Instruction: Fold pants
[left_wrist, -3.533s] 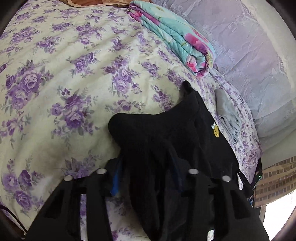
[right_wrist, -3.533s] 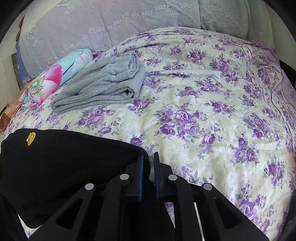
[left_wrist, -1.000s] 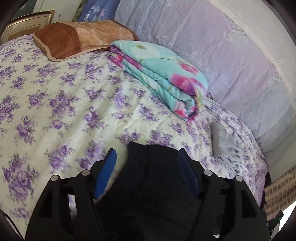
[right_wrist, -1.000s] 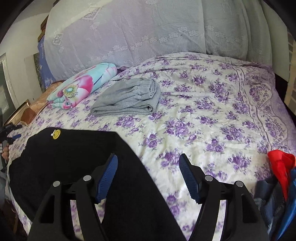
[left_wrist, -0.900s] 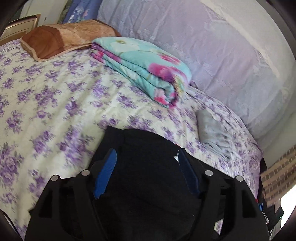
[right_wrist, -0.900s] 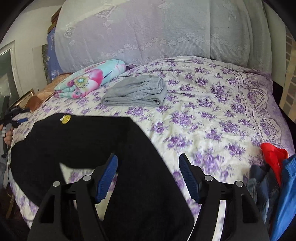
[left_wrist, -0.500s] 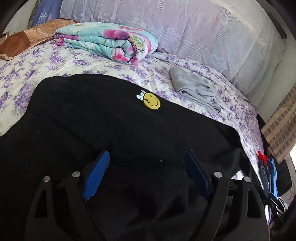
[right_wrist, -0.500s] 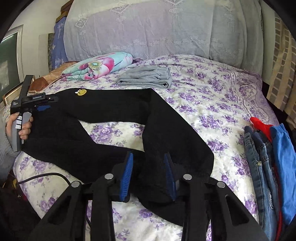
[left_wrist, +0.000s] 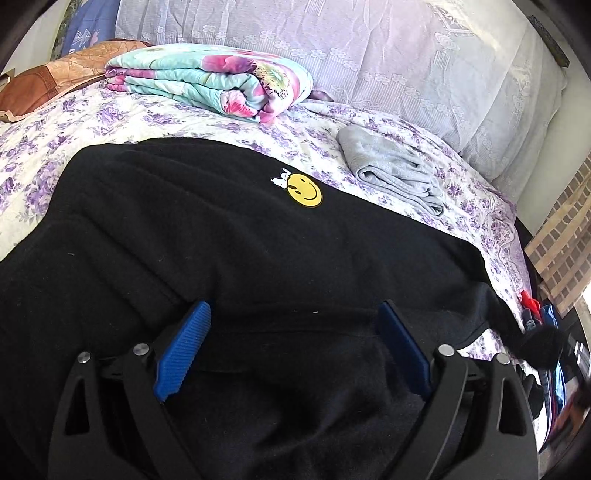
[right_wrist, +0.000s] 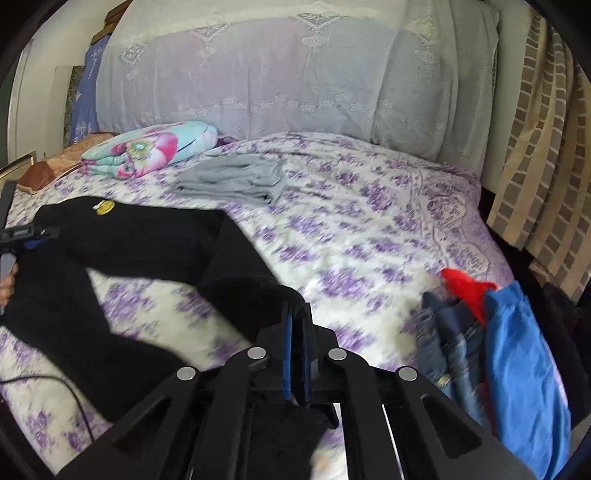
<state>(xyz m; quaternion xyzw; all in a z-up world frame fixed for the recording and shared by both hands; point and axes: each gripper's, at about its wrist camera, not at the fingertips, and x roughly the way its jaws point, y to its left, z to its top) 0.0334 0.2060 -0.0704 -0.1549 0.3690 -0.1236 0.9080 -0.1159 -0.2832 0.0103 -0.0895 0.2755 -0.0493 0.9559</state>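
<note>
Black pants (left_wrist: 221, 240) with a yellow smiley patch (left_wrist: 304, 189) lie spread on the purple-flowered bedspread (left_wrist: 37, 155). My left gripper (left_wrist: 293, 308) hovers low over the waist end. Its jaws are opening, with black cloth lying between the blue pads (left_wrist: 184, 343) but not pressed by them. In the right wrist view the pants (right_wrist: 147, 240) bend in a V across the bed. My right gripper (right_wrist: 296, 317) is shut on the end of one leg (right_wrist: 258, 291). A hand (right_wrist: 7, 284) at the left edge holds the other gripper.
Folded grey pants (right_wrist: 236, 182) and a folded floral quilt (right_wrist: 155, 147) lie toward the headboard, near a brown pillow (left_wrist: 55, 81). Jeans, a red and a blue garment are heaped (right_wrist: 498, 350) at the bed's right edge. A black cable (right_wrist: 55, 384) crosses the near left.
The right jaws have closed on the pant leg's end and drawn it to the right. The left gripper has sunk onto the waist area and its jaws have spread wider.
</note>
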